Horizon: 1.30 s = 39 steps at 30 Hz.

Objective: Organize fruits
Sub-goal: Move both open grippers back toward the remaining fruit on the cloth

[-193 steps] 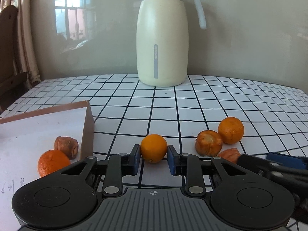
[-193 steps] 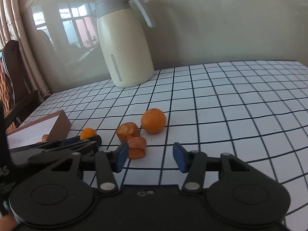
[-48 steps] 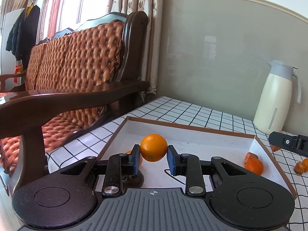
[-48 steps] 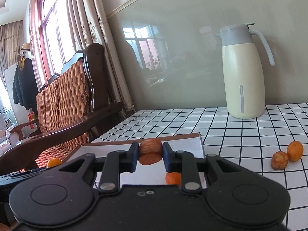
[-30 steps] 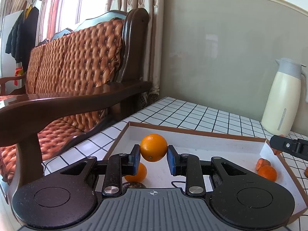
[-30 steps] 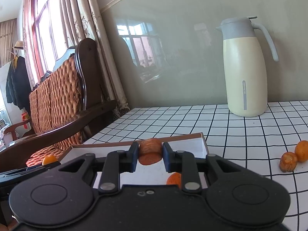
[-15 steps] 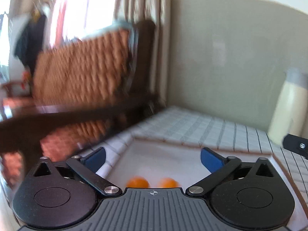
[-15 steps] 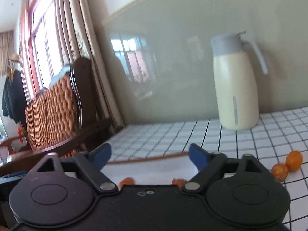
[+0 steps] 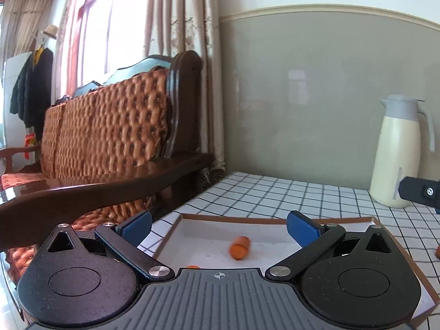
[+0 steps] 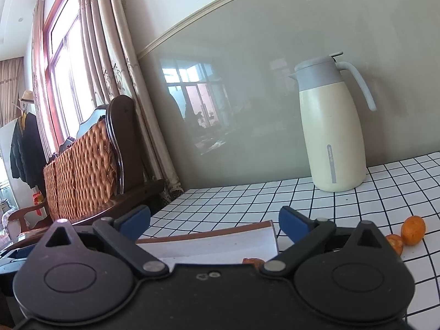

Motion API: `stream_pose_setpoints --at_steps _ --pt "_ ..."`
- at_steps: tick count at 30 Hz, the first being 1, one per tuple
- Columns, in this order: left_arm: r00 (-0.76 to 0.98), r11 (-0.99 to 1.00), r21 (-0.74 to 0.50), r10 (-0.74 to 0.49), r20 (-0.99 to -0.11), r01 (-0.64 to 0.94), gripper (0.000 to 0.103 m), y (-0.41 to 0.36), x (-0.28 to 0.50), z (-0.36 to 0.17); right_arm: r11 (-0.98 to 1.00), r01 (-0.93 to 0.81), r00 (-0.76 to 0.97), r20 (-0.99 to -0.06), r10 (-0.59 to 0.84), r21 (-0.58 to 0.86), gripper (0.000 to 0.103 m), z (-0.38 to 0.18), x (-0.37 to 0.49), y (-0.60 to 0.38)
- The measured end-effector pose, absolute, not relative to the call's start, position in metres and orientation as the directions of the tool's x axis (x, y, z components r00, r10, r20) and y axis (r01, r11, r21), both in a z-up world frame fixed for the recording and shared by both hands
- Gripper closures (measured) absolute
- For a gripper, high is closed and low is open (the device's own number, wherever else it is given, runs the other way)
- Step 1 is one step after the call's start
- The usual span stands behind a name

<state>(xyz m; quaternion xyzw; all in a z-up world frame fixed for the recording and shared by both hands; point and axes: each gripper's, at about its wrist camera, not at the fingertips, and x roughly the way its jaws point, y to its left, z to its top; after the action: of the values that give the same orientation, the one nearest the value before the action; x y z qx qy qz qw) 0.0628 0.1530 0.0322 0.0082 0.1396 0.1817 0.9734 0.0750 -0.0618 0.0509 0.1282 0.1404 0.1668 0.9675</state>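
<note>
Checked table (image 10: 316, 206): both tongs, left (image 9: 219, 227) and right (image 10: 214, 221), just opened, empty, above box (image 9: 233, 216); next, fetch 2 oranges (image 10: 412, 230) rightward.

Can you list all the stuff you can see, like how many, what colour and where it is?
box: one, brown rim, white inside, on the table in front of both grippers
fruit pieces in the box: at least two show, orange; more may be hidden
oranges on the table: two, orange, right of the box
jug: one, cream with grey top, by the wall
tablecloth: one, white with black grid
wooden sofa: one, dark wood, orange-brown cushion, left of the table
curtains: beige, by the window
left gripper: black, blue pads, open, empty
right gripper: black, blue pads, open, empty
</note>
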Motion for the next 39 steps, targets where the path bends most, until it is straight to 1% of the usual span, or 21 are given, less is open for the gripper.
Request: stream_pose_setpoints --at_steps 6,15,22,31,39 --pt "0.898 0.936 0.108 0.352 -0.264 -0.335 0.0 0.14 0.061 0.029 0.911 -0.278 0.906 -0.232 0.354 0.304 0.006 0.051 0.074 -0.07" --pt "0.904 0.944 0.107 0.33 -0.271 -0.312 0.0 0.129 0.06 0.03 0.894 -0.266 0.904 -0.229 0.361 0.359 0.006 0.049 0.072 -0.088" --pt "0.919 0.957 0.11 0.288 -0.269 -0.267 0.0 0.113 0.059 0.03 0.913 -0.241 0.92 -0.223 0.323 0.329 0.006 0.055 0.067 -0.102" --pt "0.94 0.971 0.141 0.224 -0.258 -0.193 0.0 0.082 0.059 0.03 0.926 -0.184 0.929 -0.249 0.274 0.33 0.006 0.059 0.063 -0.129" --pt "0.951 0.981 0.148 0.159 -0.266 -0.122 0.0 0.05 0.061 0.029 0.951 -0.108 0.927 -0.317 0.202 0.29 0.006 0.058 0.058 -0.154"
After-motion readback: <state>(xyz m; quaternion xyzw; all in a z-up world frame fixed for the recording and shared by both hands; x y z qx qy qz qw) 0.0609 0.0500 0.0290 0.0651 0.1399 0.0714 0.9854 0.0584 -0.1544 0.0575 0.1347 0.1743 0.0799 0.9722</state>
